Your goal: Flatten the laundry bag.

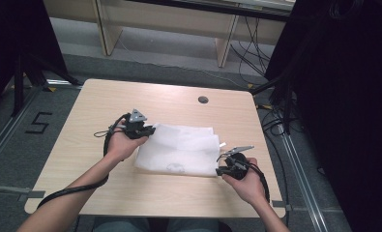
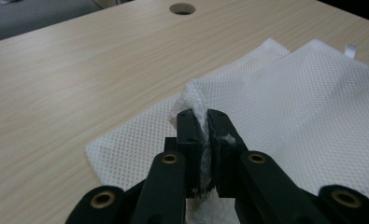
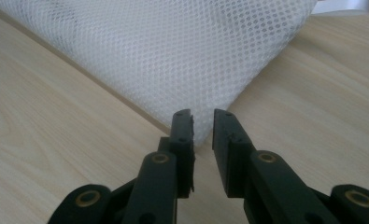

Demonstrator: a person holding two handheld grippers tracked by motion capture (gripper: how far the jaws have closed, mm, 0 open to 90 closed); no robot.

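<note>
White mesh bag [image 1: 179,150] lies flat mid-tabletop [image 1: 82,145]. Left gripper [image 2: 200,122] has a bunched-up bit of its edge pinched tight. Right gripper [image 3: 202,122] sits at the near corner, jaws narrowly apart; whether mesh is between them is hard to tell.

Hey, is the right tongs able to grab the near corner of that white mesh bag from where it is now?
Probably yes. The right tongs sit open with the mesh bag corner right between the jaws, flat on the table, nothing blocking it.
</note>
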